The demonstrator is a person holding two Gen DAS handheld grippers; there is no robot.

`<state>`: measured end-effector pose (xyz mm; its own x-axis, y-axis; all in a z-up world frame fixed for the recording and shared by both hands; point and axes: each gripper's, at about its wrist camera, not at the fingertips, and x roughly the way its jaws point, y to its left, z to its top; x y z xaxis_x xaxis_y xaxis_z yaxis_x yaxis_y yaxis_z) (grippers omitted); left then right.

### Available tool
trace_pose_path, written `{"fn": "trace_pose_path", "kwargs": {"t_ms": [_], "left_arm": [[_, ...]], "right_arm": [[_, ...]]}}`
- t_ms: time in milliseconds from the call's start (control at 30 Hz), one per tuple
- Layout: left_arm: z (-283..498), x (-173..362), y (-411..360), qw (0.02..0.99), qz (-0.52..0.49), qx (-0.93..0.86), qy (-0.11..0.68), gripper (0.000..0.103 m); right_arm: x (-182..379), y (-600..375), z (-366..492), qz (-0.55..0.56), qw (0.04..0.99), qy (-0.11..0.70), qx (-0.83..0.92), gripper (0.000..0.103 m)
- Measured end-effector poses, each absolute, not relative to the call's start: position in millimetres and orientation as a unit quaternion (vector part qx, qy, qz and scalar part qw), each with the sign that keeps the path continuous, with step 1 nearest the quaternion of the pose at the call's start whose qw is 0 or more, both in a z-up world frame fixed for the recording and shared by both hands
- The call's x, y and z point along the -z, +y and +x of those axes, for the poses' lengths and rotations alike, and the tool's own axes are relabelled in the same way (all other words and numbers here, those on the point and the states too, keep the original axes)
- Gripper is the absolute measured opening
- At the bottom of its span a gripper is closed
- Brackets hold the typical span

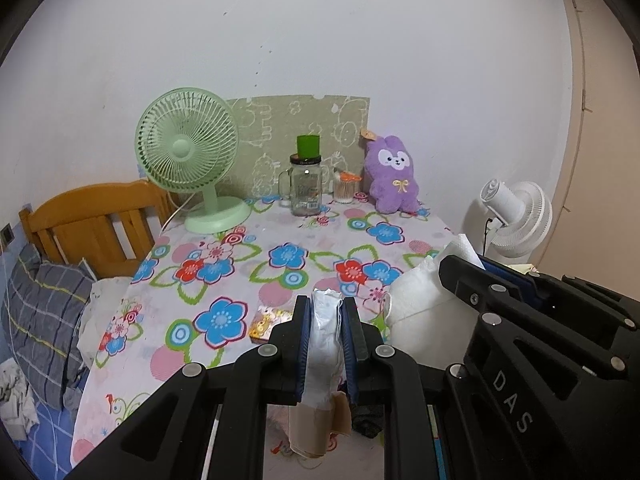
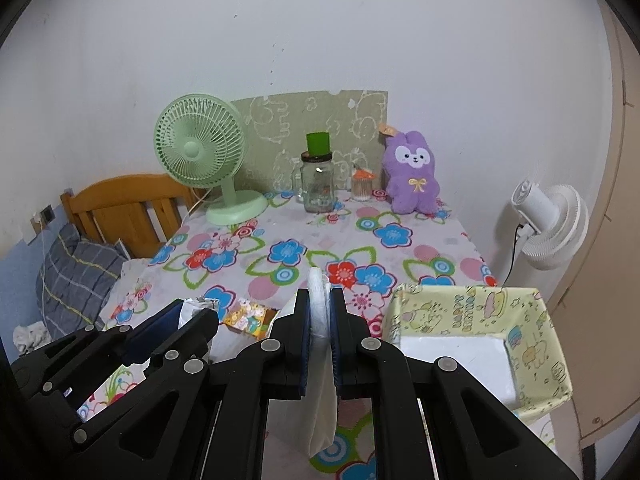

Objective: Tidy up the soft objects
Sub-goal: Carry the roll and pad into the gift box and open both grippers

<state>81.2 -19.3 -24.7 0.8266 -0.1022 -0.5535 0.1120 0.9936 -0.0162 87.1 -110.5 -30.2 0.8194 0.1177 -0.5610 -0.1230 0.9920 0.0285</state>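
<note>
Both grippers clamped on one white cloth above the floral tabletop (image 2: 248, 248).

The left gripper (image 1: 326, 320) and right gripper (image 2: 320, 312) each pinch the white cloth (image 1: 416, 300); its lower part hangs hidden behind the gripper frames, left of the yellow box (image 2: 536, 320).

A plain white wall (image 1: 320, 32) backed the floral-clothed bench (image 1: 248, 264); a wooden headboard (image 1: 92, 220) stood at left, a white fan (image 1: 516, 216) at right.

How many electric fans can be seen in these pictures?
2. The green fan stands on the table's far left corner; the white fan stands beyond the table's right edge. Others may be hidden.
</note>
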Motion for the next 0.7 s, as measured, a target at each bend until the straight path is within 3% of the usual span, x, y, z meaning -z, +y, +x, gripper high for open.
{"fn": "trace_pose_path", "kwargs": {"t_ms": [700], "left_arm": [[100,21,-81,0.955,0.022,0.092,0.282,0.013]], "right_arm": [[23,-172,99,0.002,0.957,0.287,-0.034,0.012]]}}
